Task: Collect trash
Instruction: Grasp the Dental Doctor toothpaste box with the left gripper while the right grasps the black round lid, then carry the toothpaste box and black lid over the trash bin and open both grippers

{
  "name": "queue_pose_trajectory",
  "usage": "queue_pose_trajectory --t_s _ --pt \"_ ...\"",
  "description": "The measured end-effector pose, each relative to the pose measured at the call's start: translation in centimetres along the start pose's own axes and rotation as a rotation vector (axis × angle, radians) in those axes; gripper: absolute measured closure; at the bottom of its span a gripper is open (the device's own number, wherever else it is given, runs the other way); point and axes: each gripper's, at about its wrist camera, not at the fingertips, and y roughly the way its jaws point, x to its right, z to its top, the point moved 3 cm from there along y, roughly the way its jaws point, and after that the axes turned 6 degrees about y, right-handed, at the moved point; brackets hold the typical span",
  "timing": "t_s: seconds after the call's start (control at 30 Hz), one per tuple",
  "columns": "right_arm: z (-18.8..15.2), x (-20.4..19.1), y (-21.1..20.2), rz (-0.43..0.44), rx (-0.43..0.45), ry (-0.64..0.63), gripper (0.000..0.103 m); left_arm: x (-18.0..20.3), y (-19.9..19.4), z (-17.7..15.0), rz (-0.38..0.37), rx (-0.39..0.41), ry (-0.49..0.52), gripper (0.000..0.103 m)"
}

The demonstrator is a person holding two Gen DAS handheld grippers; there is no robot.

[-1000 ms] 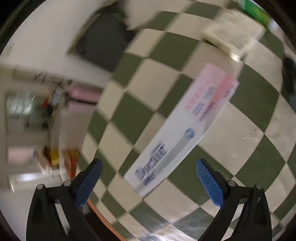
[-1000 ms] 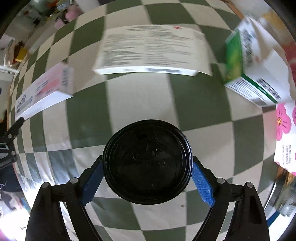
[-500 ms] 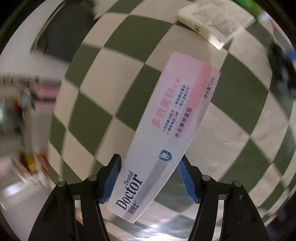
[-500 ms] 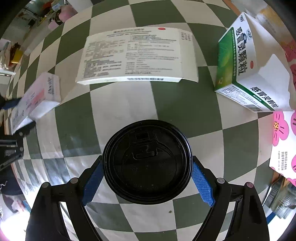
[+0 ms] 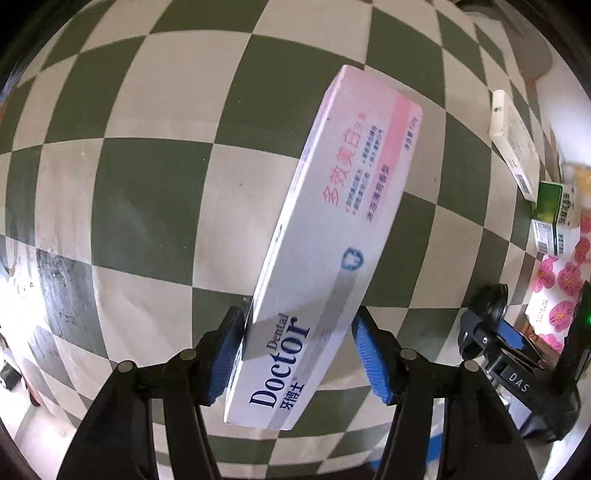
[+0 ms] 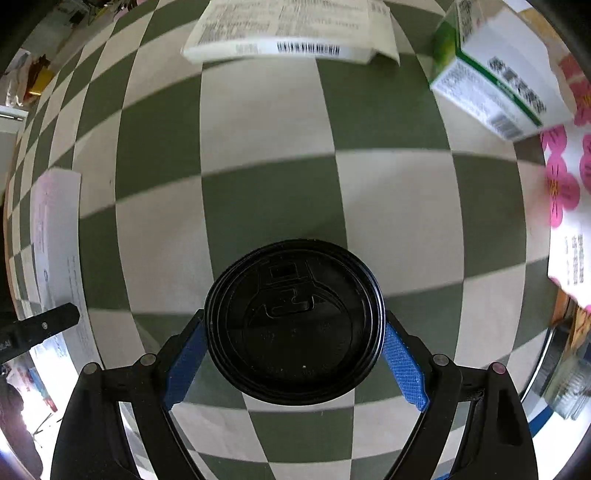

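left tool (image 5: 297, 354) grips toothpaste box (image 5: 332, 236) (tilted) | right tool (image 6: 293, 356) grips black lid (image 6: 293, 321)

In the left wrist view, the near end of the toothpaste box (image 5: 325, 236) covers the tabletop (image 5: 147, 192) behind it, and its two pinched sides are hidden by the blue pads (image 5: 371, 363) of the left gripper (image 5: 295, 360). At the right edge of the frame, the green medicine box (image 5: 554, 218) and the pink-flowered packet (image 5: 557, 291) are too small to read.

In the right wrist view, the black cup lid (image 6: 293, 321) hides whatever lies under it between the jaws of the right gripper (image 6: 293, 365). The flat white carton (image 6: 291, 29) is cut off by the top edge, its print blurred. The flowered packet (image 6: 569, 206) runs off the right edge. Clutter at lower right is too blurred to name.
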Motion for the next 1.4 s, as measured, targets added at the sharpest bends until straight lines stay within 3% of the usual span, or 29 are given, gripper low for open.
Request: queue_pose_trajectory --t_s 0.07,0.17,0.27,0.4,0.47,0.63,0.67,0.77,0.9,0.97,1.13,1.4 --pt "-0.2 0.1 0.2 -0.012 -0.001 -0.005 0.011 1.4 -0.5 -0.2 0.059 0.058 0.08 0.045" --pt "0.0 -0.4 0.7 -0.035 0.0 -0.023 0.009 4.3 -1.0 -0.5 0.227 0.147 0.252 0.044" --pt "-0.1 -0.9 0.7 -0.049 0.007 -0.031 0.009 5.7 -0.2 0.4 0.284 0.141 0.302 0.044" --pt "-0.4 -1.1 1.1 -0.074 0.022 -0.037 0.009 7.0 1.0 1.2 0.297 0.118 0.317 0.046" --pt "-0.5 -1.0 1.1 -0.071 0.029 -0.031 0.01 7.7 0.6 0.8 0.298 0.15 0.323 0.06" --pt "-1.7 -0.7 0.6 -0.061 0.074 -0.033 0.014 8.5 -1.0 -1.0 0.325 0.217 0.305 0.06" --pt "-1.9 -0.7 0.5 -0.058 0.08 -0.033 0.014 6.7 -1.7 -1.1 0.321 0.234 0.285 0.06" --pt "-2.5 0.0 -0.5 -0.045 0.094 -0.031 0.014 6.4 -3.4 -2.4 0.319 0.283 0.245 0.06" --pt "-4.6 0.0 -2.0 -0.021 0.127 -0.033 0.014 6.7 -6.0 -6.0 0.296 0.345 0.217 0.06" --pt "-3.6 -1.2 -3.3 -0.008 0.152 -0.043 0.014 5.6 -7.2 -7.4 0.286 0.374 0.215 0.06" --pt "-9.1 -2.1 -5.9 0.021 0.221 -0.07 0.014 1.9 -9.7 -9.8 0.256 0.442 0.223 0.06" --pt "-24.3 -5.2 -10.2 0.081 0.348 -0.054 0.014 -4.0 -11.8 -21.6 0.184 0.525 0.275 0.06"
